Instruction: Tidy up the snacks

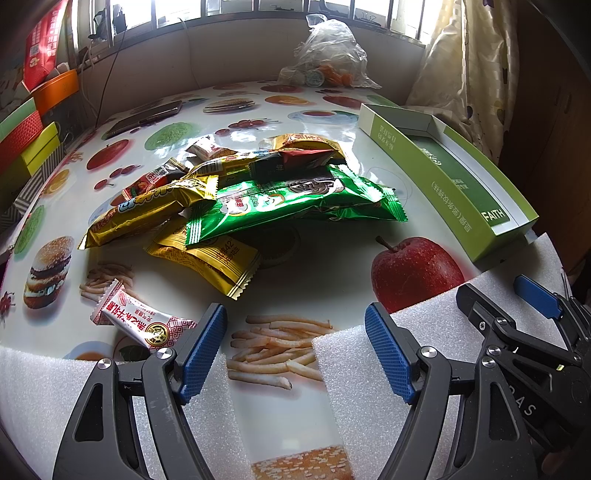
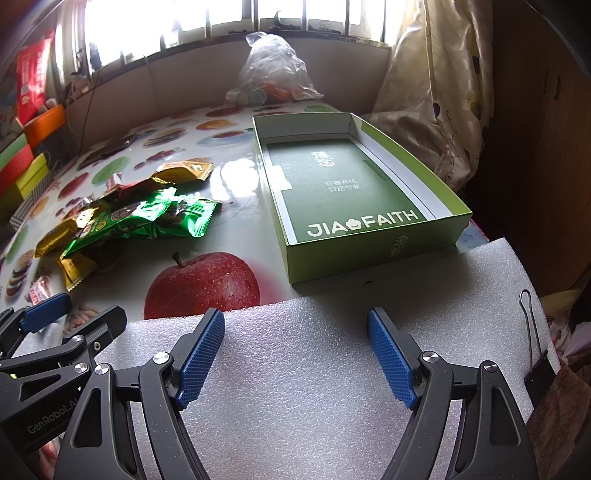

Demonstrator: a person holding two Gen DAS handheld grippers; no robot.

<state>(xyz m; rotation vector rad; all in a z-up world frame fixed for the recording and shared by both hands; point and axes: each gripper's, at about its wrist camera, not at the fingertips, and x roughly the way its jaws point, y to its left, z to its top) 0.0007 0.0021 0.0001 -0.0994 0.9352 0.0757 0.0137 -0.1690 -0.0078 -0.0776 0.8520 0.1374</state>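
Lower snack packets (image 1: 207, 254) half-buried under pile (image 1: 258, 184)

Daylight floods through the blown-out window (image 2: 229, 22) — glare streaks the glossy tablecloth (image 2: 236, 173), fisheye edges dark and bent.

My left gripper (image 1: 295, 347) gapes wide and empty. Ahead of it lies the snack pile (image 1: 243, 195); a small white packet (image 1: 142, 319) sits just beside my left finger, and the green box (image 1: 465, 184) sits ahead-right.

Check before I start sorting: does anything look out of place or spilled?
The snack packets lie in a loose heap, one small red-and-white packet strayed alone near the table edge. The green box holds no snacks yet. Nothing looks torn or spilled.
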